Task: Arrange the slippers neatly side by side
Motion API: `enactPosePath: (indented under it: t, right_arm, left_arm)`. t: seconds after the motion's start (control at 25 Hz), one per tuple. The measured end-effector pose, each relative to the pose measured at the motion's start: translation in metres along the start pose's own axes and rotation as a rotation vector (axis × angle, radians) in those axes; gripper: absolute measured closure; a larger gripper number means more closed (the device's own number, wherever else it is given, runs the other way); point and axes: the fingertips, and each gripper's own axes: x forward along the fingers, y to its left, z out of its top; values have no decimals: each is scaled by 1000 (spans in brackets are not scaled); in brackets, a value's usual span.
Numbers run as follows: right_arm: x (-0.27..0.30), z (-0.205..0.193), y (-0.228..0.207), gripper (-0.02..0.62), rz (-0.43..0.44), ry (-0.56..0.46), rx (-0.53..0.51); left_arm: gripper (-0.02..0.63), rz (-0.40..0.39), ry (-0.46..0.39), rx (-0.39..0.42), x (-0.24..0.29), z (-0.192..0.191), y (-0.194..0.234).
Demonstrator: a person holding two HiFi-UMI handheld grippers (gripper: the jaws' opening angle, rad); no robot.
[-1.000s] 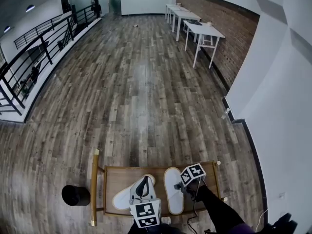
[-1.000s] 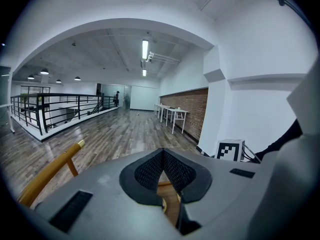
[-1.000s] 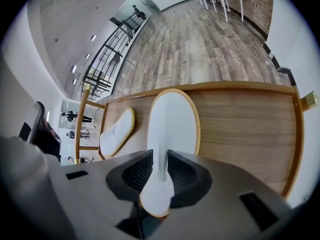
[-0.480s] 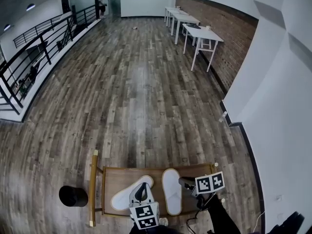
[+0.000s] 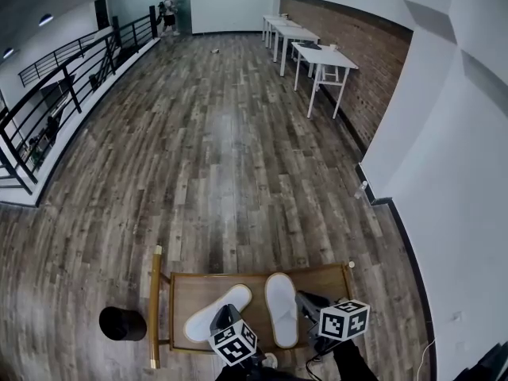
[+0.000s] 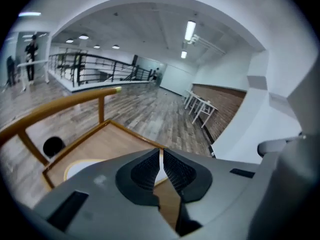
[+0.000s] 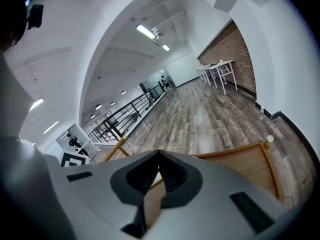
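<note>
Two white slippers lie on a low wooden tray (image 5: 190, 286) in the head view. The left slipper (image 5: 213, 313) lies slanted, toe to the upper right; the right slipper (image 5: 282, 308) lies straight. My left gripper (image 5: 225, 314) hovers over the left slipper's near end, jaws shut with nothing between them (image 6: 160, 152); part of that slipper (image 6: 80, 168) shows below it. My right gripper (image 5: 302, 298) hangs just right of the right slipper, clear of it. Its jaws have just been closing and stand shut on nothing (image 7: 159, 157).
A black round object (image 5: 121, 322) stands on the floor left of the tray. White tables (image 5: 321, 58) line the brick wall at the far right. A black railing (image 5: 55, 94) runs along the left, and a person (image 5: 168, 10) stands far off. Wood floor lies beyond the tray.
The right gripper has lifted off the right slipper, drawn back to the right and closed its jaws. The left gripper has sunk towards the tray's near edge and rolled.
</note>
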Motion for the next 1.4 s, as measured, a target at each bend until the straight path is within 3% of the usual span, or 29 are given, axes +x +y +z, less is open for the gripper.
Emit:
enactPosePath:
  t: [0.12, 0.2, 0.28, 0.4, 0.48, 0.56, 0.76, 1.0, 1.08, 1.24, 1.4]
  right_arm:
    - [-7, -3, 0, 598, -3, -1, 0]
    - [-11, -4, -2, 598, -2, -3, 5]
    - [-12, -5, -4, 597, -1, -1, 13]
    - [-8, -6, 1, 597, 18, 8, 3]
    - [1, -8, 13, 597, 65, 34, -63]
    - [18, -13, 34, 598, 128, 82, -204]
    - [84, -40, 106, 597, 295, 212, -715]
    - [151, -97, 153, 577, 492, 420, -1211]
    - [163, -120, 157, 572, 539, 503, -1344]
    - [177, -155, 150, 572, 583, 641, -1563]
    - [184, -173, 150, 568, 609, 716, -1653]
  left_arm:
    - [574, 89, 26, -207, 2, -12, 18]
    - [548, 143, 27, -288, 2, -15, 28]
    - [548, 177, 39, -284, 4, -16, 36]
    - [548, 192, 47, -186, 4, -15, 40]
    - [548, 188, 43, -132, -1, -18, 39]
    - [548, 172, 32, -83, -9, -24, 38]
    - [548, 118, 2, -10, -36, -40, 51]
    - [550, 158, -60, 28, -68, -38, 83]
    - [603, 160, -71, 42, -72, -36, 86]
    - [606, 148, -74, 56, -70, -34, 83]
    - [606, 131, -73, 67, -65, -33, 78]
